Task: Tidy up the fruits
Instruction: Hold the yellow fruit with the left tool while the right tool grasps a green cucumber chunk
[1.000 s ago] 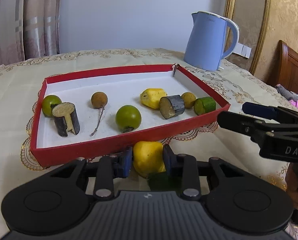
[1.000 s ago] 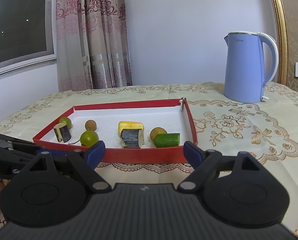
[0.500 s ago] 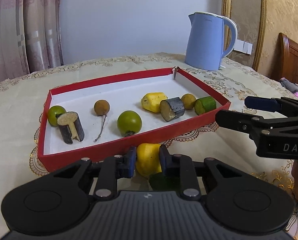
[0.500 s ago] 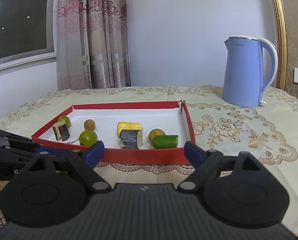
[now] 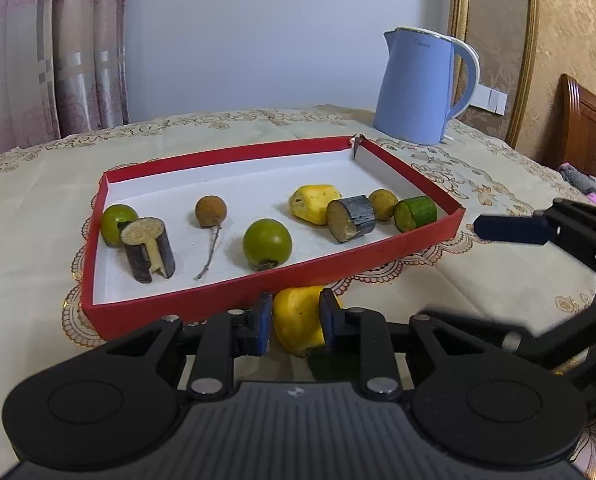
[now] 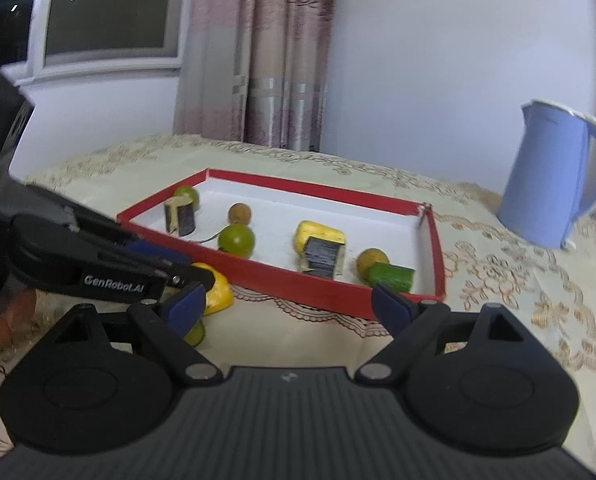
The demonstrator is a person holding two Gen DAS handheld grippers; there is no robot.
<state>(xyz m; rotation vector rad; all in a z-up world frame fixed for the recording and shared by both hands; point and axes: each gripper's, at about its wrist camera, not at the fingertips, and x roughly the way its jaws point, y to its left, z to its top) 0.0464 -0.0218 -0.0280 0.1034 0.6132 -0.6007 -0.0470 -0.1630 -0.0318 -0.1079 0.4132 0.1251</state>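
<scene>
The left tool [image 5: 294, 322] is clamping narrowly on a yellow fruit chunk [image 5: 298, 320], which is sitting between its pads just this side of the near wall of the red tray [image 5: 258, 284]; whether the chunk is resting on the counter [image 5: 477, 280] or is just clear of it I cannot tell. A dark green piece [image 6: 196, 334] is lying just under and behind the chunk, close to the tool's base. To do this step well, the left tool should be lifting straight up until the chunk is clearing the tray wall, keeping the squeeze gentle since the flesh is probably soft, then carrying it forward over the white floor and setting it down in a bare patch, likely beside the other yellow piece [image 5: 315, 208] ahead and to the right. The right tool [image 6: 284, 306] is hanging wide with nothing between its pads, its jaws opening; it is sitting close at the left tool's right side and should be keeping out of the lift path. Farther ahead, a green round fruit [image 5: 267, 244] and a blue kettle [image 5: 421, 88] are standing beyond. Against a second ago, the left pads are pressing tighter on the chunk, and the right tool's view is tilting, the tray now slanting across it.
</scene>
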